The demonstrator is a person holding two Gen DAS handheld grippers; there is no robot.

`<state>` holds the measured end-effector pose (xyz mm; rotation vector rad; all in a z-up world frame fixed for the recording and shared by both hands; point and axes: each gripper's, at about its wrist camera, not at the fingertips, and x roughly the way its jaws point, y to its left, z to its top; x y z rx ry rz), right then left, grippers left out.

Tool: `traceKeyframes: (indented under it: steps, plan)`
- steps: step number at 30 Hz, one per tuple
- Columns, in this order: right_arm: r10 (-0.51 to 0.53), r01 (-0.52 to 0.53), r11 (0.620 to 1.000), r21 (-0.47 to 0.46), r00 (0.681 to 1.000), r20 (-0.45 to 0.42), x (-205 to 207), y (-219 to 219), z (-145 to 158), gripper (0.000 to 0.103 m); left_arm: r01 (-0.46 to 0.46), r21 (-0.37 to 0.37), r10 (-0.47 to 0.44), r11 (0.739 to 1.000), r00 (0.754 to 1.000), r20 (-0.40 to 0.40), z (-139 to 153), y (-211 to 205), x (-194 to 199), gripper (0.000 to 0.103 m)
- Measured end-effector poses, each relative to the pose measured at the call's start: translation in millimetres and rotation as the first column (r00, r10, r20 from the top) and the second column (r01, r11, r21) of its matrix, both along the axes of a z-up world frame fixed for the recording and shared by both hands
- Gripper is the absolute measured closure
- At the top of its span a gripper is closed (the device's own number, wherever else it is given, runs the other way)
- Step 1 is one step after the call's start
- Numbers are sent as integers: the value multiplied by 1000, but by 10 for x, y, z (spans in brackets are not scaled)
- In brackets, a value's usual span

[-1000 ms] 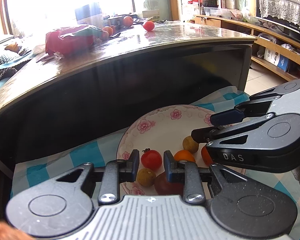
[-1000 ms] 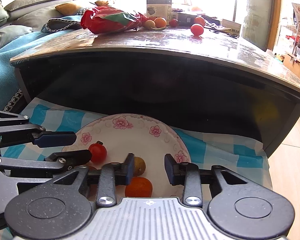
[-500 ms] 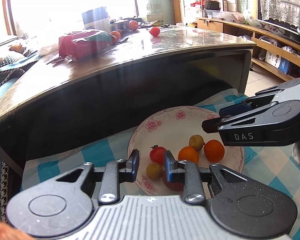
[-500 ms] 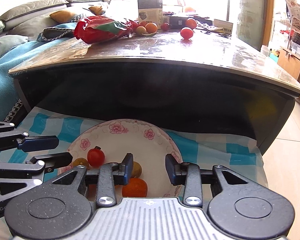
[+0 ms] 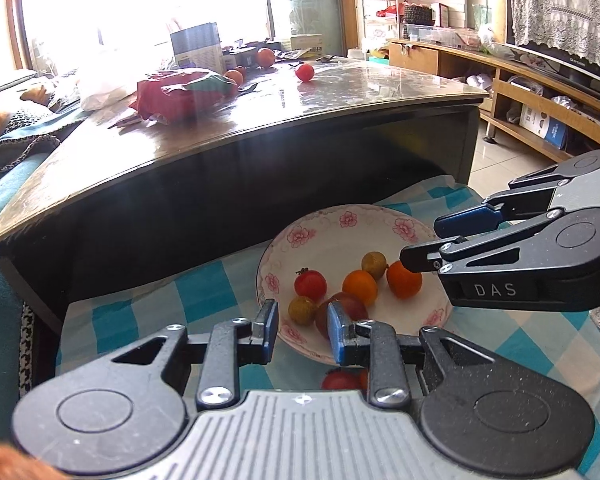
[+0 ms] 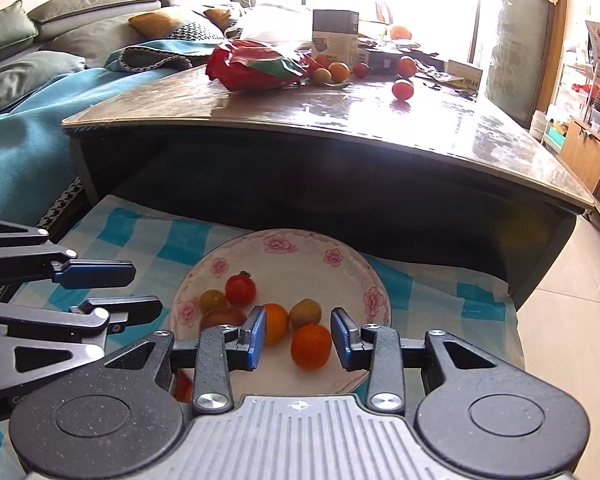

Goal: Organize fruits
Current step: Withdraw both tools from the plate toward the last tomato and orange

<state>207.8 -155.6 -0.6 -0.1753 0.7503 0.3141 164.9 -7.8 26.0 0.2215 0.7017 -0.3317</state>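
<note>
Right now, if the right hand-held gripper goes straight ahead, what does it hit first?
Probably the orange fruit on the floral plate: it sits between the open right hand-held gripper fingers, though depth is unclear.

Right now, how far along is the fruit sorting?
Done: six fruits sit on the plate. In hand: nothing; left gripper and right gripper are both open and empty. Left: loose fruit on the table, such as the tomato.

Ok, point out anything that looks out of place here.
One red fruit lies on the cloth just off the plate, where six others sit. More loose fruit is scattered on the table.
</note>
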Motion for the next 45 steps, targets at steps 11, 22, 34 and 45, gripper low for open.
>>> traceKeyframes:
  steps: [11, 22, 34, 45]
  plan:
    - [-13, 13, 1000, -23, 1000, -23, -412, 46, 17, 73, 17, -12, -17, 1000, 1000, -10, 75, 155, -255, 66]
    - [5, -8, 1000, -28, 996, -86, -624, 92, -240, 73, 38, 13, -37, 999, 997, -61, -101, 294, -352, 66]
    - [82, -81, 997, 15, 988, -130, -485, 306, -531, 73, 62, 6, -61, 998, 990, -130, -331, 427, -309, 66]
    - [58, -57, 998, 17, 990, -127, -272, 432, -686, 74, 48, -29, -52, 998, 986, -156, -390, 551, -276, 66]
